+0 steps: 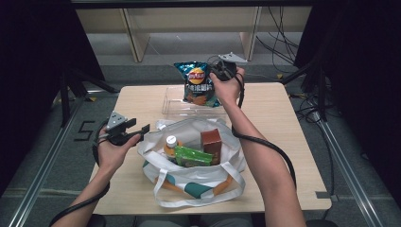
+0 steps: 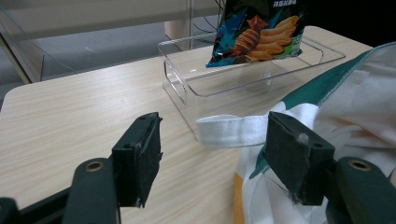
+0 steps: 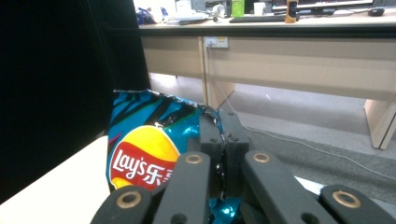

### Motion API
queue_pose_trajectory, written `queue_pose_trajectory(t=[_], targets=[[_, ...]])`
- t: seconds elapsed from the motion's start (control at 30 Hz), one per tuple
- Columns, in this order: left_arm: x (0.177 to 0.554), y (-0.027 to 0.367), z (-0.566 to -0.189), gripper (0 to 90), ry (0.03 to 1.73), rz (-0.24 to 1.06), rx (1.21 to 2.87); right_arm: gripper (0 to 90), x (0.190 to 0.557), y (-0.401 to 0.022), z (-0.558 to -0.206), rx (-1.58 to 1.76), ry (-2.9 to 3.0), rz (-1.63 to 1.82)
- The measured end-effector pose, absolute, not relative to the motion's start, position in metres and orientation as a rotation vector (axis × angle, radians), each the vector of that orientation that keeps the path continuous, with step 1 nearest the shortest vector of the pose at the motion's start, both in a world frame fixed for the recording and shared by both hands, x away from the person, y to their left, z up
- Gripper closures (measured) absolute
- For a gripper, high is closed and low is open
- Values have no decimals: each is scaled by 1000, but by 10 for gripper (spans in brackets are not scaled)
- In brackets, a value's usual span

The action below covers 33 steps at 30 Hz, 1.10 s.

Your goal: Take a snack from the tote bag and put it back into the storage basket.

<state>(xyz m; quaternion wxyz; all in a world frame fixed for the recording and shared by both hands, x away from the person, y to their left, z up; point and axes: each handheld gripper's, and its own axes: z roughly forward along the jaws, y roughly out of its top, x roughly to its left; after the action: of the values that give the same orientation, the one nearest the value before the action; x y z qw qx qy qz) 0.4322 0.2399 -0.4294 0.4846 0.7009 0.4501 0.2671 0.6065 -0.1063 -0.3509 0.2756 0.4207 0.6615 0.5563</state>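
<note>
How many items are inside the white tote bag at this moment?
3 visible in the tote bag: a bottle at left, a green packet in the middle, a brown box at right. More may be hidden beneath.

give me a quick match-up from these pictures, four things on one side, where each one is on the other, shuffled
Things:
1. chip bag
2. clear tray
3. brown carton
4. left gripper

Places or states:
A. standing inside the white tote bag
B. open, beside the tote's rim
C. pinched at its top edge by the right gripper, hanging over the tray
D. on the table behind the tote

Pairs: 1-C, 2-D, 3-A, 4-B
</note>
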Motion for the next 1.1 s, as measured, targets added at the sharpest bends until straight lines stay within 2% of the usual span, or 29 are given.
queue_pose_trajectory(t=[1.1], targets=[[432, 241, -429, 353, 1094, 652, 1706, 900, 624, -117, -367, 1194, 1750, 1473]])
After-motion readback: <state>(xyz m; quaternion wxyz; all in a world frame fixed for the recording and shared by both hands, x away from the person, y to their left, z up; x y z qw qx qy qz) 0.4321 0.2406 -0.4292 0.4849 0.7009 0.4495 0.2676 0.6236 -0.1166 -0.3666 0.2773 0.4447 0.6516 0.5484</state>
